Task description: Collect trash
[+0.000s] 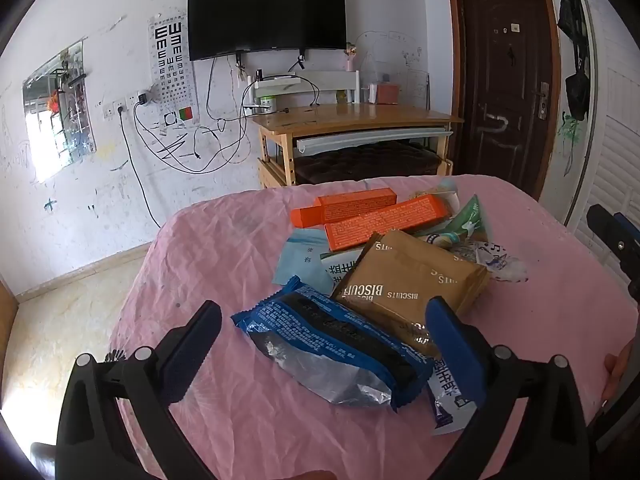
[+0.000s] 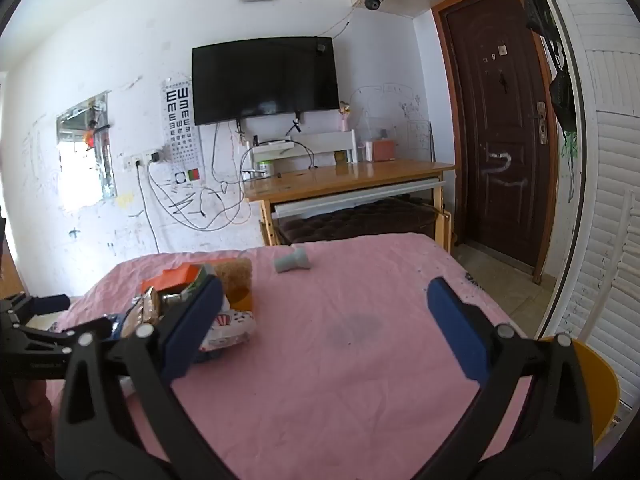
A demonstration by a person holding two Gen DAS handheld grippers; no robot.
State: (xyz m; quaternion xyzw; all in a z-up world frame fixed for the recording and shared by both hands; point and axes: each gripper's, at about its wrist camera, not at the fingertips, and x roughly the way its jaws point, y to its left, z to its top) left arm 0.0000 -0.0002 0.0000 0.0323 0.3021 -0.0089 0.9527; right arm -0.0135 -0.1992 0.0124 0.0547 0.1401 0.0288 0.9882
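Item: trash heap on the pink tablecloth (image 1: 224, 248), left of table centre. Contents: blue wrapper (image 1: 336, 344) nearest you, torn open with foil showing; brown biscuit pack (image 1: 408, 276) partly overlapping it; two orange cartons (image 1: 372, 216) behind; pale blue sachet (image 1: 300, 260), green packet (image 1: 472, 216) and printed wrappers tucked between and under. Left gripper (image 1: 324, 344): released, jaws spread wide, straddling the blue wrapper with nothing pinched. Right gripper (image 2: 324, 320): likewise released and empty, hanging over bare cloth to the right of the heap, its left finger (image 2: 196, 320) just beside the patterned wrapper (image 2: 228, 328). Handling note: you would do best to lower the left jaws onto the blue wrapper across its narrow width, since the foil will likely crumple and slip; take the top piece first so the biscuit pack does not drag. Separate item: grey spool-shaped piece (image 2: 292, 262), alone toward the far edge, well apart from the heap. Yellow container (image 2: 596, 388) at the table's right edge, probably the bin. Surroundings: desk (image 2: 352, 176), television (image 2: 264, 80), door (image 2: 504, 120); none obstructs.
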